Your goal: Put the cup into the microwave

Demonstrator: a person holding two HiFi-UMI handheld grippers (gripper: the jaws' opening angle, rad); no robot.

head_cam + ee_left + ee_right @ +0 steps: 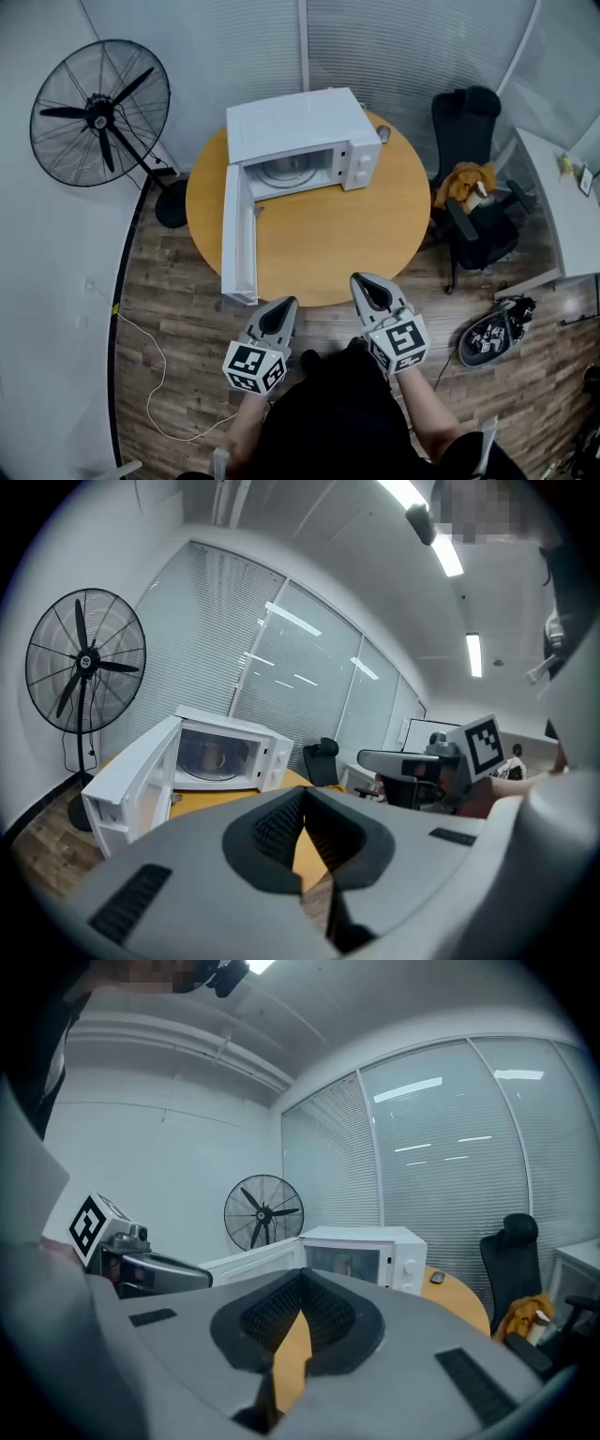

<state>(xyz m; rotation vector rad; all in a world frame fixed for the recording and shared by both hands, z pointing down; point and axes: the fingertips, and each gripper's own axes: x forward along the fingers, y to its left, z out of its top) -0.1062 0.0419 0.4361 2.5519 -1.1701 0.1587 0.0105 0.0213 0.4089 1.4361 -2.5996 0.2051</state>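
Note:
A white microwave (298,141) stands at the back of the round wooden table (337,244), its door (238,234) swung wide open to the left. A cup (215,757) sits inside it on the turntable, seen through the opening in the left gripper view. My left gripper (289,302) and right gripper (359,279) hover side by side at the table's near edge, both pointing towards the microwave. Each is shut with nothing between its jaws, as the left gripper (302,794) and the right gripper (300,1279) show in their own views.
A black pedestal fan (100,112) stands on the floor to the left. A black office chair (473,178) with orange cloth is to the right, beside a desk (553,206). A small dark object (382,134) lies on the table right of the microwave. A bag (489,336) and a cable (155,375) lie on the floor.

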